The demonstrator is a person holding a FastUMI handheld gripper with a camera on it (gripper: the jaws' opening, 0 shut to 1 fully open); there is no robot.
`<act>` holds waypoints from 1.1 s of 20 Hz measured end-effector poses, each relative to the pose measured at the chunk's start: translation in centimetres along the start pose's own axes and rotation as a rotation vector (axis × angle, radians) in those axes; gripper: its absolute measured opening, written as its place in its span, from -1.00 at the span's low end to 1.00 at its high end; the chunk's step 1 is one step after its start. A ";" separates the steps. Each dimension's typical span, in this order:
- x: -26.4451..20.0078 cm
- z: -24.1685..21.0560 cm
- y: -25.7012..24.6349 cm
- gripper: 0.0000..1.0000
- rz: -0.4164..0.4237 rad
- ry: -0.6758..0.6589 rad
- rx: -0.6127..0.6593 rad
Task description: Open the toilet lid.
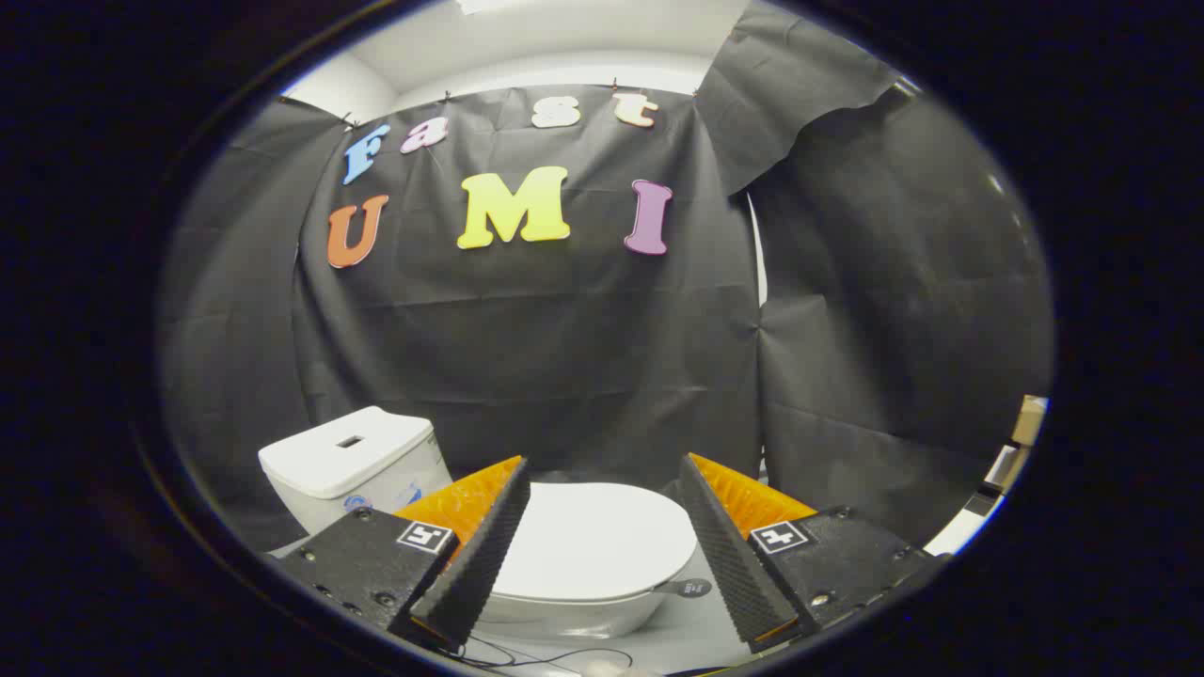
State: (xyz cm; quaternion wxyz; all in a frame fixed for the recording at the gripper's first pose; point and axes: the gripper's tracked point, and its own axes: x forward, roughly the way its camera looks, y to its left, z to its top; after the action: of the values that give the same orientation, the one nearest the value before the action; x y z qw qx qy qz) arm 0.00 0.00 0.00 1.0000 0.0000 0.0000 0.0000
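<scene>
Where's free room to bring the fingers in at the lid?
The hand-held gripper is open, its fingers apart with the closed lid between and beyond them. The lid's top is bare. A small tab sticks out at its rim by one finger. The tank crowds the other side. Cables lie on the floor below the bowl.

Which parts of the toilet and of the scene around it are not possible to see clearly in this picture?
- Hinge of the closed white oval toilet lid, gripper view: covered by the left finger of the open gripper.
- Small dark tab at the lid's right rim: too small to identify.
- Mark on the white ceramic tank: partly behind that finger, too small.
- Thin dark cable below the bowl: cut off.
</scene>
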 end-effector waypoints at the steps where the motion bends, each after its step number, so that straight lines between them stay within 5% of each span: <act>1: 0.0 0.1 0.2 1.00 0.008 0.007 -0.005; 22: 0.3 0.9 -1.2 1.00 0.004 -0.006 -0.018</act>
State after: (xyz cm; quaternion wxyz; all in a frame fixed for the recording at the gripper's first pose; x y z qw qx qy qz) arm 0.34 -1.23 0.86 1.0000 -0.0090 -0.0029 0.0019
